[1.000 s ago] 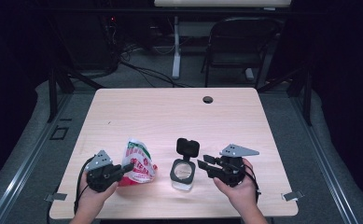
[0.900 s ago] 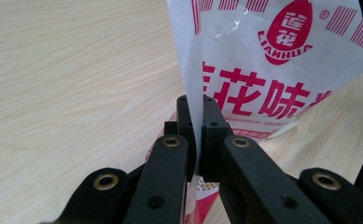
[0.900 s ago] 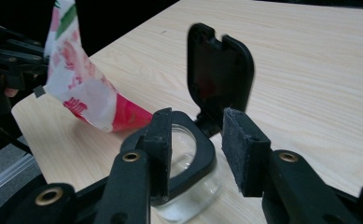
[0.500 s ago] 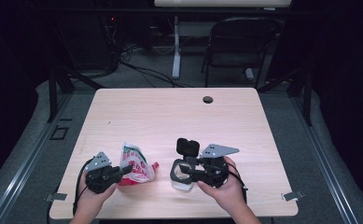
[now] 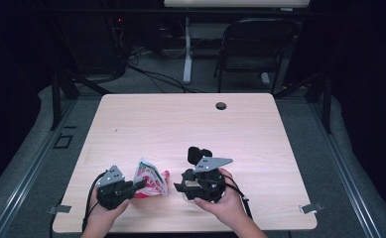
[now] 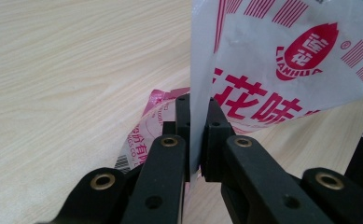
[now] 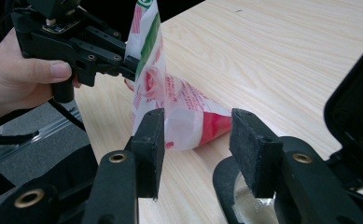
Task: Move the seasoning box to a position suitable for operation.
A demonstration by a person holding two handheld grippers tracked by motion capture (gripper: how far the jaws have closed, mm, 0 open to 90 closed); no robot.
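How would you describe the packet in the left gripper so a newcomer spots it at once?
Start at the light wooden table and go to its near edge, left of centre. There a crinkled white plastic packet with red and green print stands up, pinched by the left gripper. Its neighbour, a black-lidded clear jar, bears no print.

The left gripper (image 5: pixel 140 184) is held low in the person's left hand (image 5: pixel 101 210), its jaws pressed together on a thin sheet of packet film, pointing toward the right gripper. The right gripper (image 5: pixel 178 187), cupped in the right hand (image 5: pixel 227 206), points back at the left one; its jaws have just been opening and now stand apart with nothing pressed between the pads. Both forearms lie close together.
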